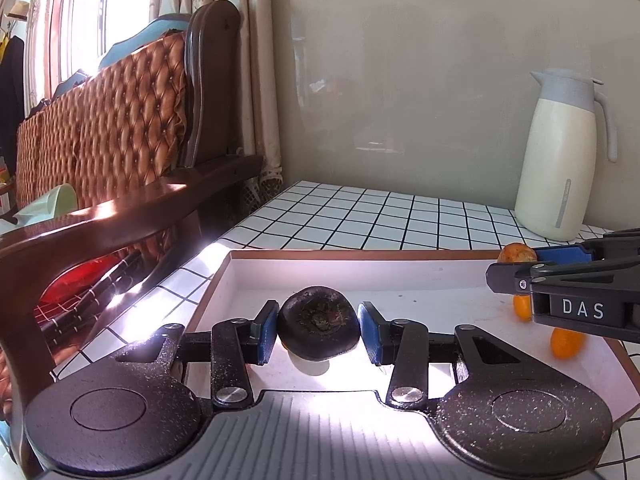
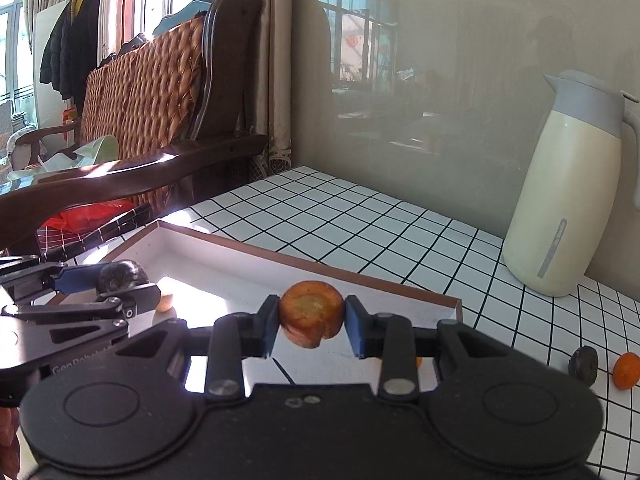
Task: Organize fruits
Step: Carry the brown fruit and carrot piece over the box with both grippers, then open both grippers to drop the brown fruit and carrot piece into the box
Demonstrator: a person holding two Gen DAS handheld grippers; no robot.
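My left gripper [image 1: 318, 326] is shut on a dark round fruit [image 1: 318, 322] and holds it above the white tray [image 1: 400, 276] with a brown rim. My right gripper [image 2: 311, 322] is shut on an orange-brown fruit [image 2: 311, 312], also above the tray [image 2: 360, 296]. In the left wrist view the right gripper [image 1: 516, 258] enters from the right with its fruit [image 1: 516, 252]. In the right wrist view the left gripper [image 2: 120, 280] shows at the left with the dark fruit [image 2: 122, 274]. Two small orange fruits [image 1: 566, 342] lie in the tray.
A cream thermos jug [image 2: 568, 196] stands at the back right on the checked tablecloth [image 2: 360, 224]. A dark fruit [image 2: 584, 364] and a small orange fruit [image 2: 627, 370] lie on the cloth right of the tray. A wooden sofa [image 1: 132, 128] stands to the left.
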